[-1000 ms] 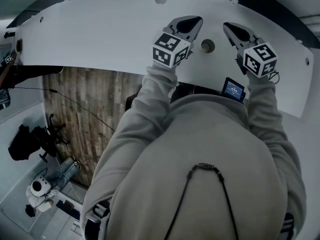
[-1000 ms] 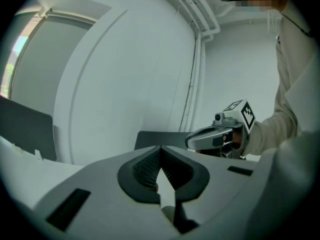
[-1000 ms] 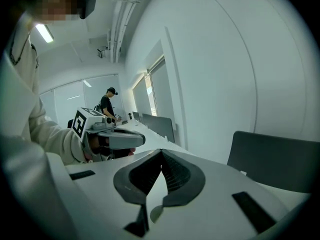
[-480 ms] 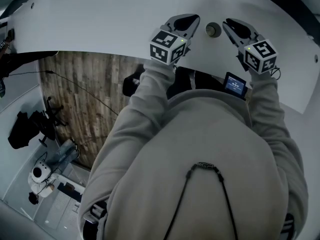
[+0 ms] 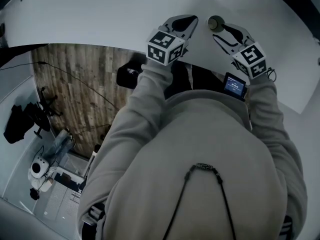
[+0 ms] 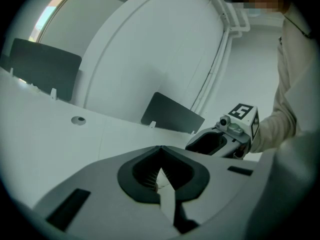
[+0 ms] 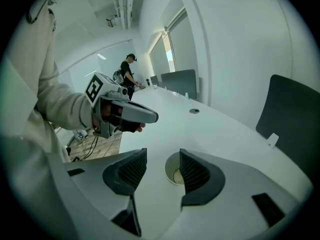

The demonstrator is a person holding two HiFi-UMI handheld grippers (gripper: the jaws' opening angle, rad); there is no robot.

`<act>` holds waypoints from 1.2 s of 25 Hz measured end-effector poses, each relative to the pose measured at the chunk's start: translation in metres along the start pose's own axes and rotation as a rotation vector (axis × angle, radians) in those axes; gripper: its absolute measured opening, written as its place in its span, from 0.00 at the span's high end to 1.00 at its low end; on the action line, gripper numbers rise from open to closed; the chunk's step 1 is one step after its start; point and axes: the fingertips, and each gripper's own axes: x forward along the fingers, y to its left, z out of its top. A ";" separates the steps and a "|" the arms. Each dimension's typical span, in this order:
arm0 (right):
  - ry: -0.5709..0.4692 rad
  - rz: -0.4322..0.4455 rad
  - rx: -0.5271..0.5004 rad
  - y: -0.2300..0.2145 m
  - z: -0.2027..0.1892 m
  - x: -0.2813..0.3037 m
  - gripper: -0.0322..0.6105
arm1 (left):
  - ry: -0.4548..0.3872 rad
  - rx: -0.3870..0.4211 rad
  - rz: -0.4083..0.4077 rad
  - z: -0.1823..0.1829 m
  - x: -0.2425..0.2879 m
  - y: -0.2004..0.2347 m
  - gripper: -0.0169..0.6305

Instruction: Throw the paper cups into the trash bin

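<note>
Now the paper cup [image 5: 216, 22], upright on the tabletop [image 7: 200, 129], is being approached: the right hand-held gripper [image 7: 159, 170] has its jaws opening, with nothing gripped. The left hand-held gripper [image 6: 161, 176] is closed and empty. Next, the cup's wall must be straddled and gently clamped.

A pale grey hooded sweatshirt [image 5: 200, 149] fills the lower centre, its long sleeves [image 5: 135, 114] ending in ribbed cuffs, with a thin dark cord [image 5: 205, 166] looped on it. A small blue-lit screen [image 5: 234, 86] sits by the right cuff. At upper centre, the left gripper [image 5: 193, 19] and right gripper [image 5: 221, 30] are light grey shells with dark ribbed fingers [image 7: 195, 174] and black-and-white marker cubes [image 5: 163, 46]. The right gripper's fingers are opening, a paper cup [image 7: 172, 170] between them.
</note>
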 end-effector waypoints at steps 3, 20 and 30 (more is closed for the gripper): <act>0.027 0.013 -0.006 0.002 -0.007 0.008 0.66 | 0.006 -0.020 0.007 -0.009 0.001 0.005 0.98; 0.224 -0.111 -0.229 -0.003 -0.047 0.046 0.67 | 0.011 -0.107 0.029 -0.049 -0.007 0.005 0.98; 0.225 -0.192 -0.238 -0.015 -0.027 0.042 0.88 | 0.020 -0.107 0.034 -0.044 -0.016 0.006 0.98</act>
